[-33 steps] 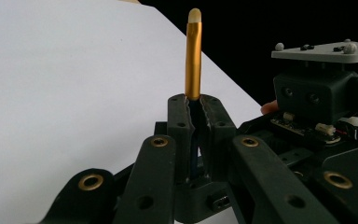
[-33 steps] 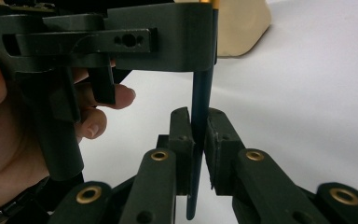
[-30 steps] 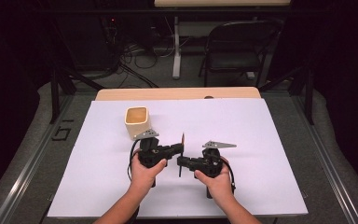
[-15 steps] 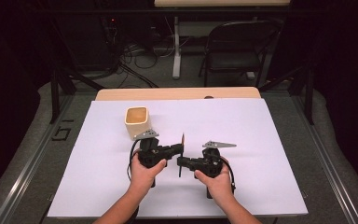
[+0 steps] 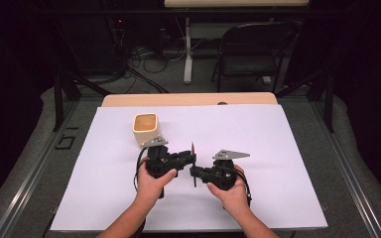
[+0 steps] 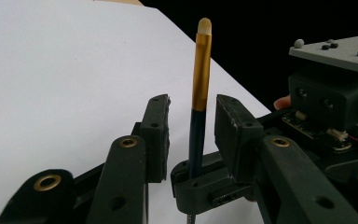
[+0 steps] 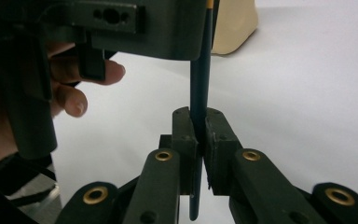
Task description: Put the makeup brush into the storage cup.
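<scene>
- White sheeting covers the table [image 5: 278, 148], with a dark room, a folding chair [image 5: 250, 49] and loose cables filling the top of the high view.
- A cream cup [image 5: 145, 129] stands upright at the upper left of the sheet, just behind the left gripper [image 5: 188, 159] and apart from it.
- Near the centre of the high view, the left gripper and the right gripper [image 5: 194, 172] point at each other, with a slim brush [image 5: 193, 163] standing between them.
- In the left gripper view the brush [image 6: 200, 84] stands upright, dark handle, gold ferrule, pale tip uppermost; the left jaws have just been opening and stand off the handle on both sides, released.
- In the right gripper view the right gripper [image 7: 199, 140] is clenched on the dark handle [image 7: 199, 84], low on its length.
- My judgement: the hand-over from left to right looks done, the brush now carried by the right gripper alone.
- What likely remains is drawing the left gripper clear and taking the brush to the cup; nothing is in the cup yet as far as the high view shows.
</scene>
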Motion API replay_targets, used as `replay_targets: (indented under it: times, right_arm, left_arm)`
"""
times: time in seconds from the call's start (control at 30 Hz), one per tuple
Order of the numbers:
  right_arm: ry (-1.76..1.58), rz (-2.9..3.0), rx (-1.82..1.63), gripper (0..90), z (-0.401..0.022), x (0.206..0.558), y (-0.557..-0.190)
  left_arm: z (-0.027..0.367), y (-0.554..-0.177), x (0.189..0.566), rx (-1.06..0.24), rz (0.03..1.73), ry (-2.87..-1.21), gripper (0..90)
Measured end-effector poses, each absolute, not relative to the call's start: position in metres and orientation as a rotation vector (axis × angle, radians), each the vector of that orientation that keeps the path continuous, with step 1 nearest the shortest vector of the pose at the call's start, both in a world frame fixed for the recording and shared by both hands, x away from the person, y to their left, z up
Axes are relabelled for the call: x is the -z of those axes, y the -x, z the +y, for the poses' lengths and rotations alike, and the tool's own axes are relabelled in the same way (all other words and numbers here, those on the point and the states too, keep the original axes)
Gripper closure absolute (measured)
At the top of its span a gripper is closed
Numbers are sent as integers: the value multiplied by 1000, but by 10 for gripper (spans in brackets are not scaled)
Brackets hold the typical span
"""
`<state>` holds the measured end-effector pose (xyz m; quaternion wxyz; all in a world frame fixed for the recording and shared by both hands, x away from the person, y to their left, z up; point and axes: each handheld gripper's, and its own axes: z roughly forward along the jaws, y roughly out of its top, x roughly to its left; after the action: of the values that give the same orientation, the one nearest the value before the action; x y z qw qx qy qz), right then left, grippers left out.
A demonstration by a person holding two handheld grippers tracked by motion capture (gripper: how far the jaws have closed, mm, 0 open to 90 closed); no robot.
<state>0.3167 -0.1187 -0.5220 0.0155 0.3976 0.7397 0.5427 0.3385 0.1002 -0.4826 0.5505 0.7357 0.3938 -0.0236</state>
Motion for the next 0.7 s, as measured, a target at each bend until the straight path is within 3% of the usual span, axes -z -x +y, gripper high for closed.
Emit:
replay_targets:
  times: [0.7]
  right_arm:
    - [-1114, 2339, -1586, 842, -110, 521, -311]
  left_arm:
    - [102, -338, 477, 50, 923, -1755, 735]
